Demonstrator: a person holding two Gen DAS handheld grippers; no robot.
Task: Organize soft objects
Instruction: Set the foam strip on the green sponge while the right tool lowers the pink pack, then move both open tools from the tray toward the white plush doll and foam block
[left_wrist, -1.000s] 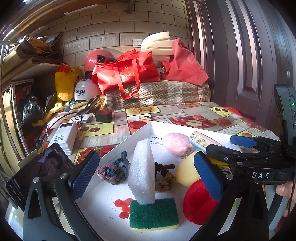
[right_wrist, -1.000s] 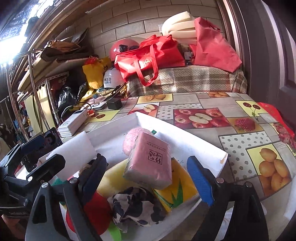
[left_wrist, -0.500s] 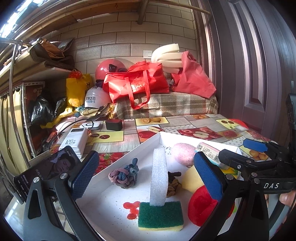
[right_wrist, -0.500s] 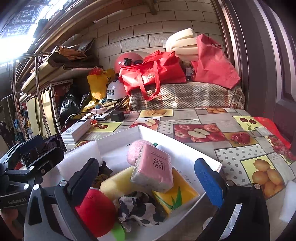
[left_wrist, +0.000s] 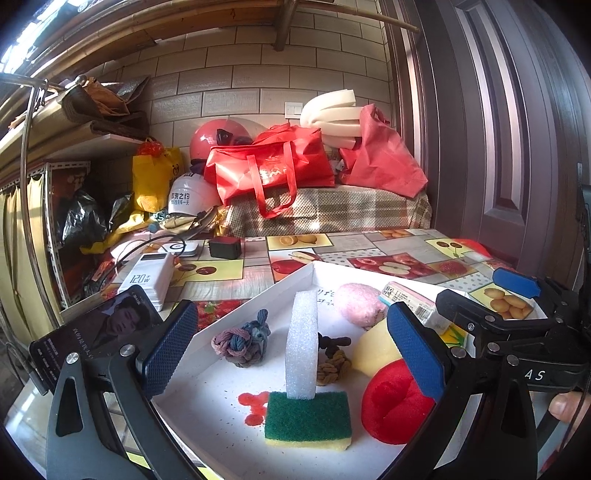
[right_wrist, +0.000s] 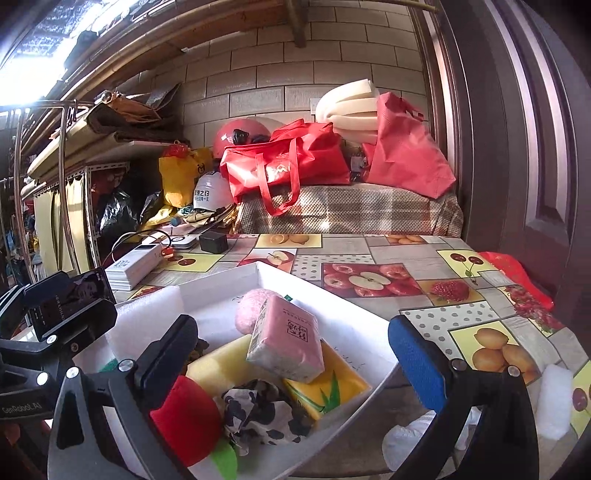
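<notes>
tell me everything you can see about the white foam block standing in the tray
The white foam block is a tall, thin slab with a rounded top and a coarse, bubbly surface, like packing foam. It stands upright on its narrow end in the white tray, seen edge-on from the left wrist view. Its base sits at the back edge of the green and yellow scrub sponge. A brown knotted rope toy lies just behind it to the right, and a multicoloured knotted rope ball sits apart on its left. No hand-held gripper touches it.
</notes>
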